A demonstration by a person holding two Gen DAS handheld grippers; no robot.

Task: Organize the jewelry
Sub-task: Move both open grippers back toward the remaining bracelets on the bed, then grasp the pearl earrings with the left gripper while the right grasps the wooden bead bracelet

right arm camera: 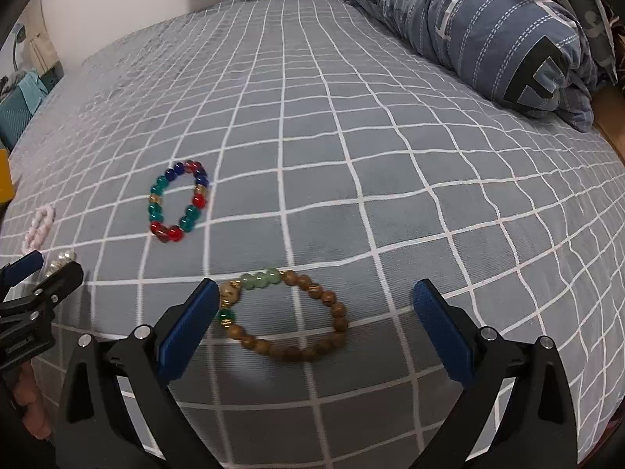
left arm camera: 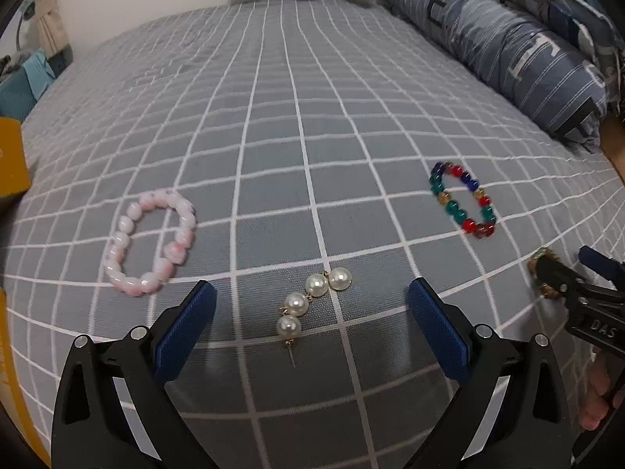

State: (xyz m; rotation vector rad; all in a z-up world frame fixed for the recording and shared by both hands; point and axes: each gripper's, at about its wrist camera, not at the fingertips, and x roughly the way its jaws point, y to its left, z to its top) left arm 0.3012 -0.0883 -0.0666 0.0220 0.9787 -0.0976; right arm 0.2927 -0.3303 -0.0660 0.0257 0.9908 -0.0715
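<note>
On the grey checked bedsheet (left arm camera: 273,117) lie a pink-white bead bracelet (left arm camera: 150,242), pearl earrings (left arm camera: 312,303) and a multicoloured glass-bead bracelet (left arm camera: 463,199). My left gripper (left arm camera: 312,312) is open, its jaws either side of the pearl earrings, just above the sheet. In the right wrist view my right gripper (right arm camera: 316,312) is open around a brown wooden bracelet with green beads (right arm camera: 289,316); its left finger (right arm camera: 187,332) is close to the bracelet's edge. The multicoloured bracelet (right arm camera: 177,201) lies beyond, and the pink bracelet (right arm camera: 39,224) at far left.
A rolled blue striped duvet (left arm camera: 508,47) lies along the bed's right side. A yellow box (left arm camera: 11,156) stands at the left edge. The right gripper shows at the right edge of the left wrist view (left arm camera: 582,293); the left gripper shows in the right wrist view (right arm camera: 35,285).
</note>
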